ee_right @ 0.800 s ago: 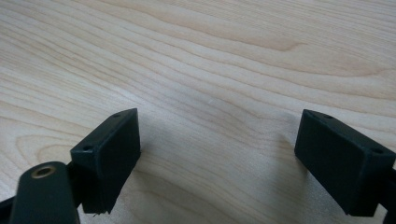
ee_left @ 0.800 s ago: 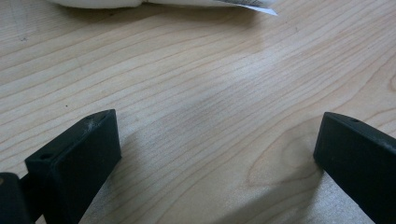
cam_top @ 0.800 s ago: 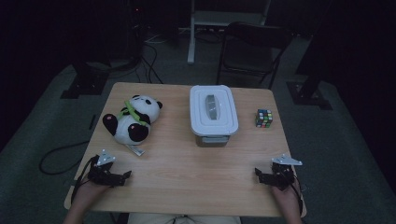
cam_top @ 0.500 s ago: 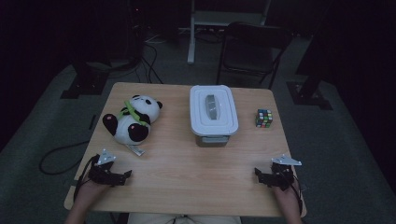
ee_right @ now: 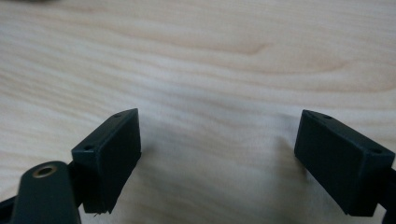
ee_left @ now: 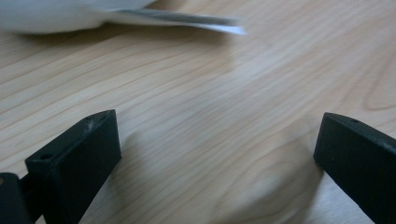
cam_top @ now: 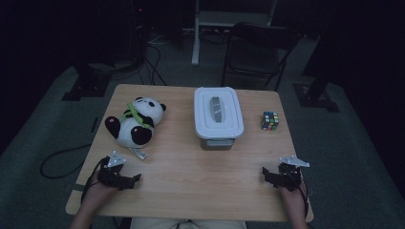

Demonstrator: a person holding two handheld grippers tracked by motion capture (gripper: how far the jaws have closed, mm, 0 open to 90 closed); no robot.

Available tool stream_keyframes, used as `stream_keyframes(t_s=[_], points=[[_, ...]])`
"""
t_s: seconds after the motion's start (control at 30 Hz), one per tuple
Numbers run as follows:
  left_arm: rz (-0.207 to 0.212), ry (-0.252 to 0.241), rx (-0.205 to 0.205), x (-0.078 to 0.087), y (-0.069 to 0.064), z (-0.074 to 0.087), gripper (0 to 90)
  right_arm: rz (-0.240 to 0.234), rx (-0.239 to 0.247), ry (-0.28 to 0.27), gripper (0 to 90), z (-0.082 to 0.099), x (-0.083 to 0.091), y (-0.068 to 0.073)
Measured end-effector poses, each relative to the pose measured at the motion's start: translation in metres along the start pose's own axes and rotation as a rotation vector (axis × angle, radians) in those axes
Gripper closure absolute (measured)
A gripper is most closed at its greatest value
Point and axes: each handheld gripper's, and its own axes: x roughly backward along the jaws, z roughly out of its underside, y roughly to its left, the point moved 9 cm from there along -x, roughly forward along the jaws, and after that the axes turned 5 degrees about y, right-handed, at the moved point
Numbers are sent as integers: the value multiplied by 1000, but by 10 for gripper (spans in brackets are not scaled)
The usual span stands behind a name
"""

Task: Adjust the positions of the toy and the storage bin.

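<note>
A plush panda [cam_top: 135, 123] lies on its side at the table's left. A white lidded plastic box [cam_top: 218, 114] stands in the middle toward the back, and a small colour cube [cam_top: 270, 120] sits to its right. My left gripper [cam_top: 133, 180] rests on the table near the front left corner, open, with bare wood between its jaws [ee_left: 215, 163]. The panda's white edge and its paper tag [ee_left: 187, 19] show just beyond it. My right gripper [cam_top: 266, 176] rests near the front right corner, also open over bare wood [ee_right: 217, 158].
The wooden table [cam_top: 200, 191] stands on grey carpet in a dark room. A black chair [cam_top: 260, 52] and a white stand [cam_top: 198, 33] are behind it. Cables [cam_top: 57, 162] trail on the floor at the left.
</note>
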Motion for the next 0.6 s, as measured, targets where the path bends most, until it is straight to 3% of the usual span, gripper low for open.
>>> stream_keyframes(t_s=[0.1, 0.47, 0.53, 0.57, 0.6], points=[[30, -9, 6, -3, -9, -10, 11, 8, -1, -32, 143, -11, 3, -2], [77, -51, -44, -17, -33, -53, 11, -17, 38, -83, 142, -56, 0, 5], [77, -51, -44, -17, -33, -53, 11, -18, 37, -88, 142, -59, -2, 6], [88, -59, -69, -21, -38, -68, 11, -32, 33, -92, 142, -65, -6, 8], [88, -59, -69, -21, -38, -68, 11, -32, 33, -92, 142, -65, -6, 8]])
